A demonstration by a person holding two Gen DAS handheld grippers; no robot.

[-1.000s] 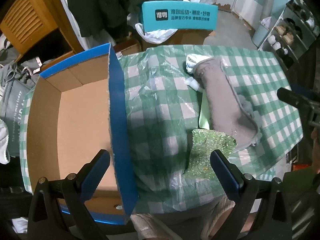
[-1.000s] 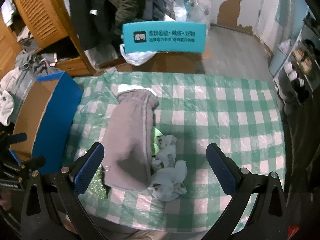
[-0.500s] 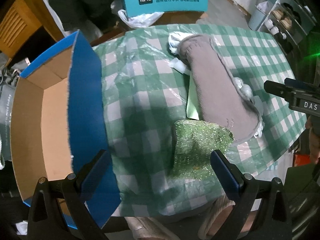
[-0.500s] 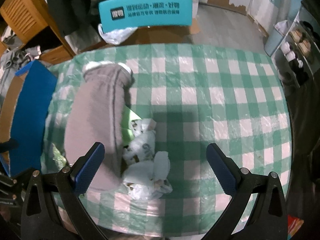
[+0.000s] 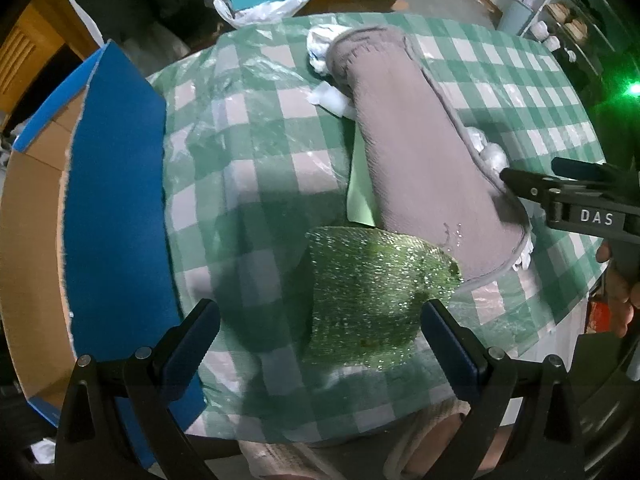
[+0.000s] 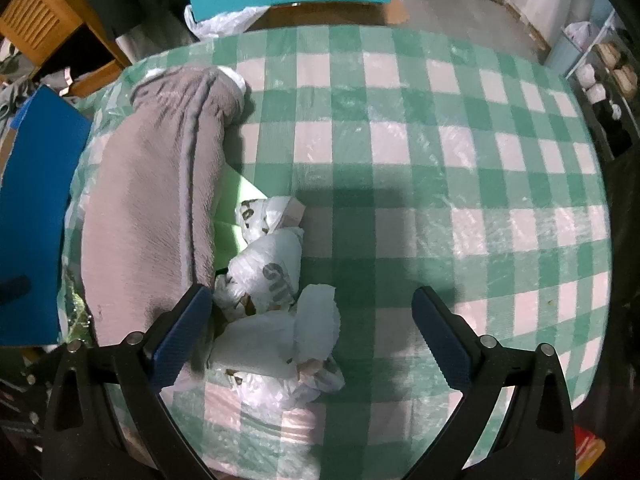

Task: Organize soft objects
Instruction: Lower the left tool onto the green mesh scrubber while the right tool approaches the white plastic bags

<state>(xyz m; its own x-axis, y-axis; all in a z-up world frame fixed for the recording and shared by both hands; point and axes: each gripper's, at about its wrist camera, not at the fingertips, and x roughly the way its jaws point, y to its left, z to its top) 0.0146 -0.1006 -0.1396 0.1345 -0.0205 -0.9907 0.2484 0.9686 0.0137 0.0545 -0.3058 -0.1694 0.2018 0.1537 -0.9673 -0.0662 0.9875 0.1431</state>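
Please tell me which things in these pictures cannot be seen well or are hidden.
- Pale green flat sheet: both views, mostly under the long grey plush slipper.
- Blue-edged cardboard box: left view, floor hidden by its wall; contents unknown.
- Crumpled white plastic bag: right view, print unreadable.
- Glittery green scouring pad: right view, hidden behind the slipper.

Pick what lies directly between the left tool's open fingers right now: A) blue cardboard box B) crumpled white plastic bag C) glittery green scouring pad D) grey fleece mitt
C. In the left wrist view the glittery green scouring pad lies on the checked tablecloth between the open fingers of the left tool, with the grey fleece mitt farther off.
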